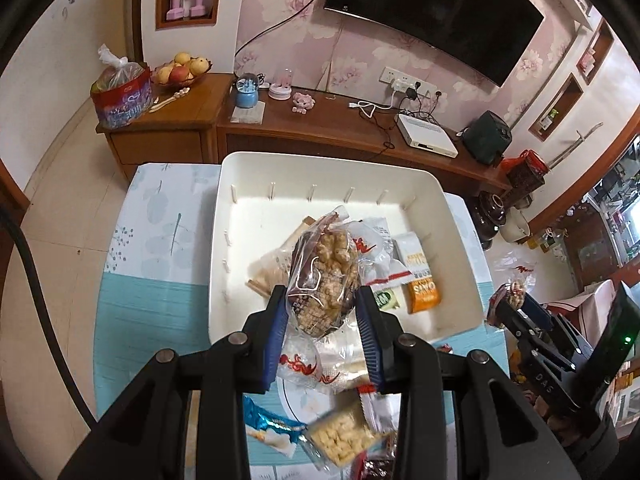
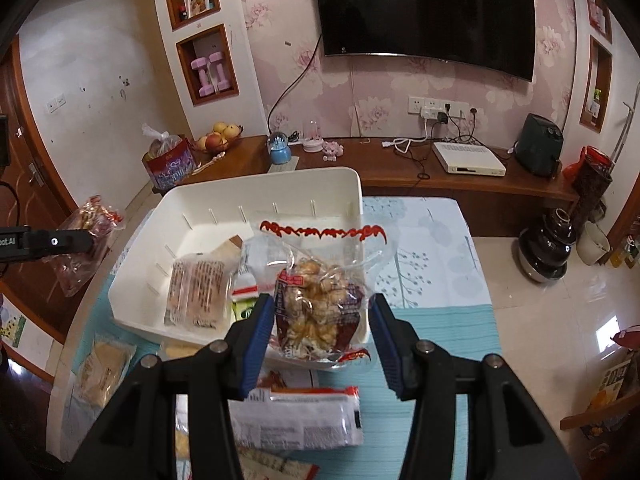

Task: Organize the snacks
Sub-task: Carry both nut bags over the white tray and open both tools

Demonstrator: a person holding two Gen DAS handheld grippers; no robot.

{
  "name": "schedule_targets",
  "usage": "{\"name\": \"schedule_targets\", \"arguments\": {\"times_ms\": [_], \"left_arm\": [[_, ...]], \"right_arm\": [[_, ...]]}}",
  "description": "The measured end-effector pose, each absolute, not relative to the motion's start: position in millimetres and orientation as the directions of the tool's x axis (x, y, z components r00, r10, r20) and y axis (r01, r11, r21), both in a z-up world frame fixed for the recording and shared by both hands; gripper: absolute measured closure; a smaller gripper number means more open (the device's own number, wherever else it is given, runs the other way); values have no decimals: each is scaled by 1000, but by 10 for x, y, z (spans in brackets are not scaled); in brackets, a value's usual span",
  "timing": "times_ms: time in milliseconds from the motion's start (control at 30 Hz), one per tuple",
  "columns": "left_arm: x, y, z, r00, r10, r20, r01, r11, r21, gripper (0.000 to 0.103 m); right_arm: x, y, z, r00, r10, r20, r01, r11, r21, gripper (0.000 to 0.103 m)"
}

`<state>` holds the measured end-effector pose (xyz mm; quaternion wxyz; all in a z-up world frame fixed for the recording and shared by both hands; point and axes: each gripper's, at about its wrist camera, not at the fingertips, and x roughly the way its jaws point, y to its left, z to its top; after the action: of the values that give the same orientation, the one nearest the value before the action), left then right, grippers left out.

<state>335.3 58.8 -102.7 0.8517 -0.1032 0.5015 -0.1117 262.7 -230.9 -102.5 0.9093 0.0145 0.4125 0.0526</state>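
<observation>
My left gripper [image 1: 322, 296] is shut on a clear packet of puffed snack pieces [image 1: 324, 276], held above the near edge of the white bin [image 1: 224, 240]. Off to the right, the right gripper [image 1: 516, 312] also carries a packet. In the right wrist view, my right gripper [image 2: 322, 300] is shut on a clear packet with a red jagged edge [image 2: 316, 304], held over the bin's near right corner [image 2: 360, 208]. The left gripper [image 2: 80, 240] shows at the left edge with its packet [image 2: 92, 220]. Inside the bin lie a wafer packet [image 2: 196, 288], an orange sachet [image 1: 424, 292] and white packets.
Loose snacks lie on the blue leaf-print tablecloth [image 1: 152, 300] near me: a blue wrapper [image 1: 268, 424], a cracker packet [image 1: 340, 440], a white packet [image 2: 296, 420] and a yellow packet [image 2: 104, 368]. A wooden TV cabinet [image 2: 400, 176] with a fruit bowl [image 2: 218, 140] stands behind the table.
</observation>
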Motion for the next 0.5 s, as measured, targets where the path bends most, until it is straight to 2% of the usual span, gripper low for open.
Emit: {"name": "schedule_targets", "arguments": {"times_ms": [500], "left_arm": [[3462,645,-1111,471,-301,-829,83,951,-298,67]], "right_arm": [[2792,-2252,-1123,643,117,-757,-65,993,98,51]]}}
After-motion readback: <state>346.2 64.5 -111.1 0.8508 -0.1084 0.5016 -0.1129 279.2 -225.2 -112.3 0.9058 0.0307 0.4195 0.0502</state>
